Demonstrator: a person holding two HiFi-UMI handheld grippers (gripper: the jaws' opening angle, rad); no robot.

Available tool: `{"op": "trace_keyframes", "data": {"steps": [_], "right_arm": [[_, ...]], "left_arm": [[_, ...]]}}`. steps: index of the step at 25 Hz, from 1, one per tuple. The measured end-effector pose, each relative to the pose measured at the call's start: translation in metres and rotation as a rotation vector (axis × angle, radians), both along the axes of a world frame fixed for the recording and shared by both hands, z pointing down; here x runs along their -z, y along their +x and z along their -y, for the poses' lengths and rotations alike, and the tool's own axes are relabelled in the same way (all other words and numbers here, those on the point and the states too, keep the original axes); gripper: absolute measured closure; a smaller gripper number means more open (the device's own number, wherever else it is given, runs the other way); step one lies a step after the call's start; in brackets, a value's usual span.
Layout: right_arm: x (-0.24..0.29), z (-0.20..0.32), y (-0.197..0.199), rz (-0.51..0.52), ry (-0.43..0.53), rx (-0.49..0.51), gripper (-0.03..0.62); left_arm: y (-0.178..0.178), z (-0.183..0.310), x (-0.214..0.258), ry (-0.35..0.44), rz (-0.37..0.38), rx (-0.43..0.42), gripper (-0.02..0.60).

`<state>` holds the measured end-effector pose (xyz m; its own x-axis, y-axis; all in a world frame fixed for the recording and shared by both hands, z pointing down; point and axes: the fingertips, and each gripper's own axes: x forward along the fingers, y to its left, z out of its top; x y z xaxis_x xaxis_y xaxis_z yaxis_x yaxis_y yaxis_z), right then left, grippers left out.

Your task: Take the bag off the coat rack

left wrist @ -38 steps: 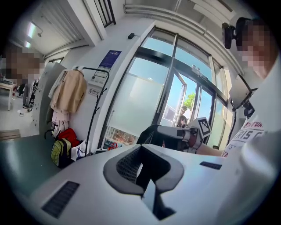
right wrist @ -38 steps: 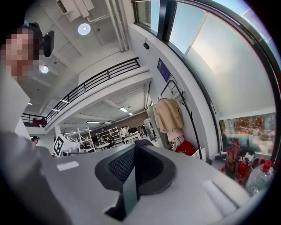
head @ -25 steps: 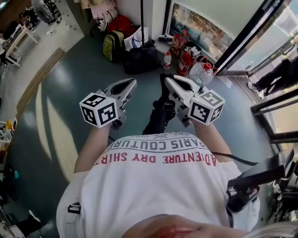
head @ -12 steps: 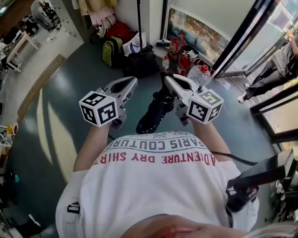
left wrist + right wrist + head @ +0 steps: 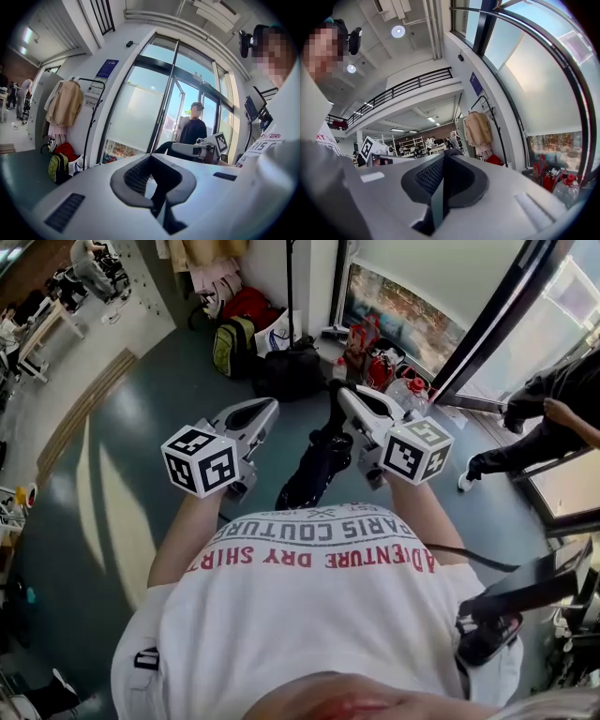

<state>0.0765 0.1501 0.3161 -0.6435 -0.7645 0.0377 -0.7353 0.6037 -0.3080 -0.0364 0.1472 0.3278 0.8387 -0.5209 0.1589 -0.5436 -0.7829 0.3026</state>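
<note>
A black bag (image 5: 314,472) hangs in the air in front of me, its strap running up to my right gripper (image 5: 339,396). That gripper is shut on the strap; in the right gripper view a dark piece shows at the tips of the closed right gripper (image 5: 446,157). My left gripper (image 5: 265,407) is held level beside it, a little to the left, shut with nothing in it. The left gripper (image 5: 152,161) points toward the glass door. The black coat rack (image 5: 91,117) stands by the wall with a beige coat (image 5: 63,103) on it. Its pole (image 5: 289,277) is beyond the bag.
At the rack's foot lie a green backpack (image 5: 230,345), a red bag (image 5: 248,306) and a black bag (image 5: 291,371). Red fire extinguishers (image 5: 375,367) and a water jug (image 5: 410,390) stand by the window. A person (image 5: 544,427) is at the glass door on the right.
Both grippers have risen a little and the hanging bag has swung slightly left. A person has come further into view at the door on the right.
</note>
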Motion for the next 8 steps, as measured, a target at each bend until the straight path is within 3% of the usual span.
{"op": "trace_keyframes", "data": {"steps": [8], "right_arm": [[-0.013, 0.006, -0.007, 0.003, -0.018, 0.014, 0.580]], "left_arm": [[-0.001, 0.010, -0.016, -0.013, -0.004, -0.007, 0.580]]}}
